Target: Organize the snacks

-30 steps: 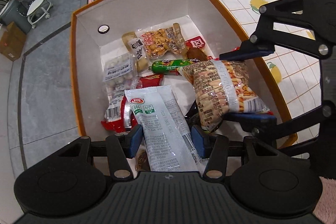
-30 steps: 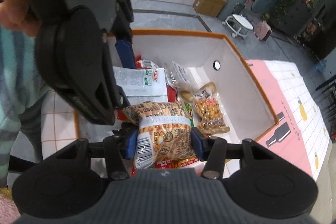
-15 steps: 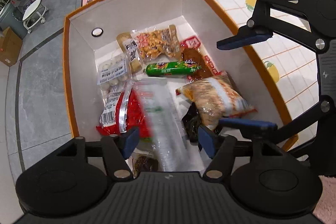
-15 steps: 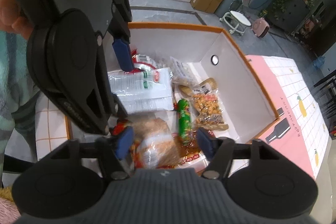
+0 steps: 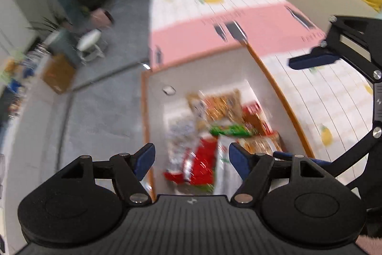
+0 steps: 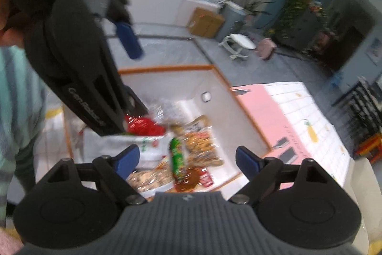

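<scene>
Left wrist view: we hold our left claw (image 5: 191,160) spread wide and empty above the orange-rimmed box (image 5: 269,78); our right claw (image 6: 187,159) gapes too. Snack packets (image 6: 191,149) lie blurred inside it on the worktop (image 5: 334,106).

Right tongs (image 6: 187,158) gape empty at lower centre above the orange-rimmed box (image 6: 222,80) holding a green snack tube (image 6: 176,157).

Glossy crinkled plastic snack packets (image 5: 203,159) lie in a matt white cardboard box (image 5: 155,116) with an orange rim, on a smooth printed tablecloth (image 5: 238,20), beside matt black plastic grippers with blue pads (image 6: 126,159).
</scene>
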`<state>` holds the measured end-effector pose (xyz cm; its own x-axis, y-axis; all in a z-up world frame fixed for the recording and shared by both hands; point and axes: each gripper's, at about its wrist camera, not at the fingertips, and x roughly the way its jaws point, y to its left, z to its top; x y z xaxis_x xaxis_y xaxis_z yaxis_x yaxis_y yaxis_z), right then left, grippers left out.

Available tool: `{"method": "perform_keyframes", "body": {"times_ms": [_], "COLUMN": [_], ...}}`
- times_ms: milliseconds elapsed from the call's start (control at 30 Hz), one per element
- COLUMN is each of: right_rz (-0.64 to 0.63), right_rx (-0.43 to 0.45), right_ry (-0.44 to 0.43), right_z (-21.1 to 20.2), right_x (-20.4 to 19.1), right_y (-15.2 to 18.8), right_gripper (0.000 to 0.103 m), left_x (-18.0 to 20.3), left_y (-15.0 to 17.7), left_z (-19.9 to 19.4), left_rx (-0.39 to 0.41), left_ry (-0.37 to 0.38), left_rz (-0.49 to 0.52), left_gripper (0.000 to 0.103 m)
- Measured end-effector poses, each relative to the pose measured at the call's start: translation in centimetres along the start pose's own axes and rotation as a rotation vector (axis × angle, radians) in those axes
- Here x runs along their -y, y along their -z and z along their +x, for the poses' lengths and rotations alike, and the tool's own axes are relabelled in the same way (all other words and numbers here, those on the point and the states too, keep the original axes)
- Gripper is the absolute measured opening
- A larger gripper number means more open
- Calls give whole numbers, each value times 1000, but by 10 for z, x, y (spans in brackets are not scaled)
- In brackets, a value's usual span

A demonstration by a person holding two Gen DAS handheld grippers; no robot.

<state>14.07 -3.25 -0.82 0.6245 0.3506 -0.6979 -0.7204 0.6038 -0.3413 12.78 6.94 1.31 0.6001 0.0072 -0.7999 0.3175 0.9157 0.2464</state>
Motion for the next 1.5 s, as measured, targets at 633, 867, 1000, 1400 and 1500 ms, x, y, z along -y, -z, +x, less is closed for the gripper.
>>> {"method": "perform_keyframes", "body": {"times_ms": [633,867,1000,1400,1500], "right_rz": [550,604,607,654,674], "right_rx": [187,200,188,61,45], "right_ry": [285,395,409,339,331], "right_z": [-122,-148,-152,-117,-111], "right_x": [28,6,-11,-26,-23], "right_y": [22,46,59,95,99], "right_gripper": [99,99,99,99,99], "left_x": [27,38,45,65,69], "left_y": [14,37,48,65,68], "left_z": [-120,-126,-117,-77,-74], "left_rx": [457,442,393,194,178], "left_ry": [-172,-157,-182,-144,-144], "left_rz": [-265,-311,-312,-257,-247], "left_gripper": [83,83,85,85,85]}}
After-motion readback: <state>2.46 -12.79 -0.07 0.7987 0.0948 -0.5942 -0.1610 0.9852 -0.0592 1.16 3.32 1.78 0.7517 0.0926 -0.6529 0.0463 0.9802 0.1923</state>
